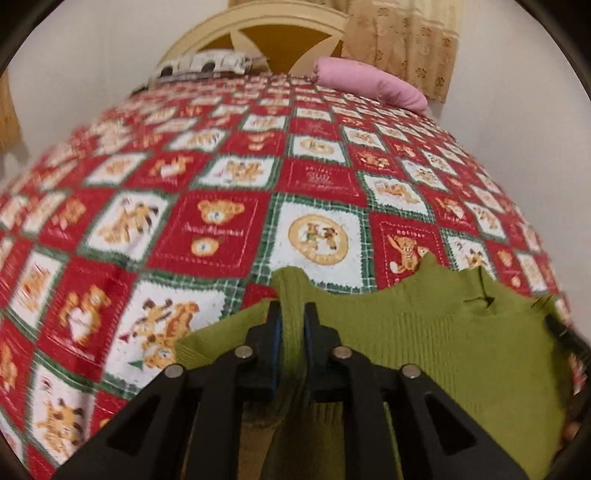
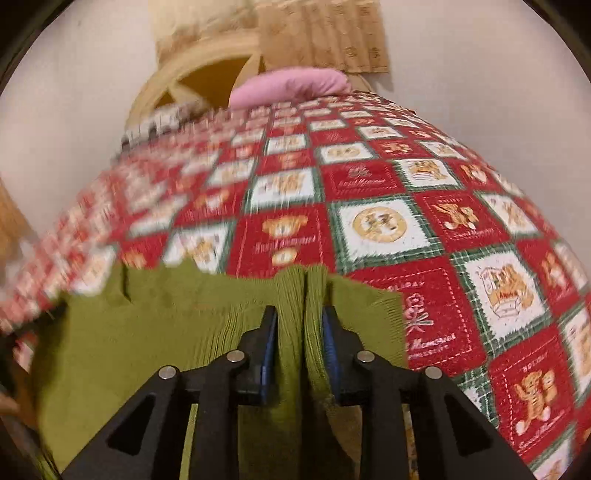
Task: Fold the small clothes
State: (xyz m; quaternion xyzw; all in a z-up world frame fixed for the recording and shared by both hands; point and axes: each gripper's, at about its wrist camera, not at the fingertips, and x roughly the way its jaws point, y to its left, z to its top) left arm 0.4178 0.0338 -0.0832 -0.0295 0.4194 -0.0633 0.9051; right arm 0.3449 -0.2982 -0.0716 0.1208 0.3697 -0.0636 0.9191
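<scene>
A small olive-green ribbed knit garment [image 1: 443, 332] hangs stretched between my two grippers above the bed. My left gripper [image 1: 292, 314] is shut on a bunched fold at its left end. My right gripper [image 2: 300, 317] is shut on a bunched fold at the garment's [image 2: 147, 321] right end. The neck opening shows in the left wrist view at the upper right of the cloth. The lower part of the garment hangs below the fingers and is hidden.
The bed is covered with a red, white and green teddy-bear quilt [image 1: 221, 229]. A pink pillow [image 1: 373, 83] and a patterned pillow [image 1: 203, 64] lie by the cream headboard [image 1: 258, 26]. A beige curtain [image 1: 402, 40] hangs behind; white walls lie on both sides.
</scene>
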